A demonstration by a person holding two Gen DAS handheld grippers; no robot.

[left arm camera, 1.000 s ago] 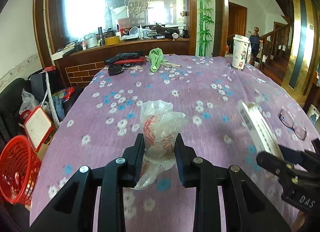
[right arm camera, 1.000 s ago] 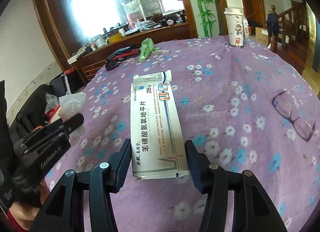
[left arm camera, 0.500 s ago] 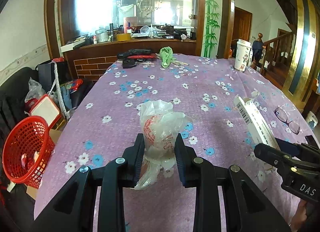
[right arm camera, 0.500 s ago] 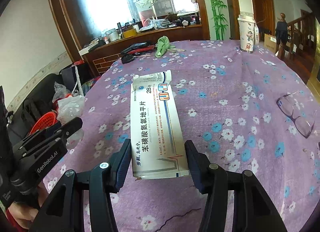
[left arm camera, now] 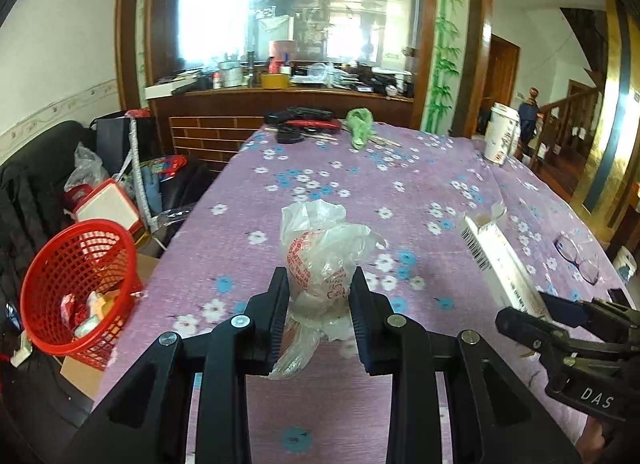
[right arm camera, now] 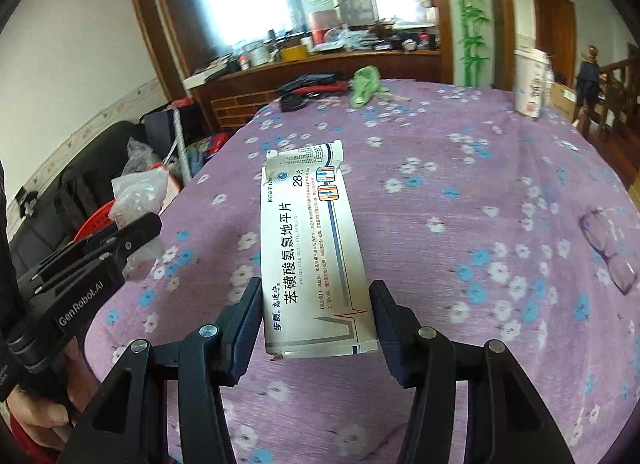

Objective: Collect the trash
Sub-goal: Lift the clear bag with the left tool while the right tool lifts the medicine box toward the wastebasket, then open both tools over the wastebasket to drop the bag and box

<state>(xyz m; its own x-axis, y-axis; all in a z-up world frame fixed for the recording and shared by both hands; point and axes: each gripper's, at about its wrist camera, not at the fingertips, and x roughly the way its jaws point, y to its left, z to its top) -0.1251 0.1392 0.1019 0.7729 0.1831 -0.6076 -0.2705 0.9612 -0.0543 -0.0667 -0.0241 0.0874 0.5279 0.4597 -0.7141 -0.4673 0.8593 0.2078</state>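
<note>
My left gripper [left arm camera: 319,296] is shut on a crumpled clear plastic bag with red print [left arm camera: 325,252] and holds it above the purple flowered tablecloth [left arm camera: 340,184]. My right gripper [right arm camera: 316,312] is shut on a white medicine box [right arm camera: 312,248] with an open torn end, held above the cloth. The box also shows in the left wrist view [left arm camera: 496,260], the bag in the right wrist view [right arm camera: 138,196]. A red mesh basket [left arm camera: 76,284] with some trash in it stands on the floor left of the table.
Glasses [right arm camera: 608,244] lie at the table's right. A paper cup [left arm camera: 500,138], a green cloth [left arm camera: 360,126] and dark tools [left arm camera: 300,124] sit at the far edge. Bags and a black sofa [left arm camera: 36,192] crowd the floor at left.
Both grippers have pulled back and up from the table with their loads. The red basket has come further into view at left.
</note>
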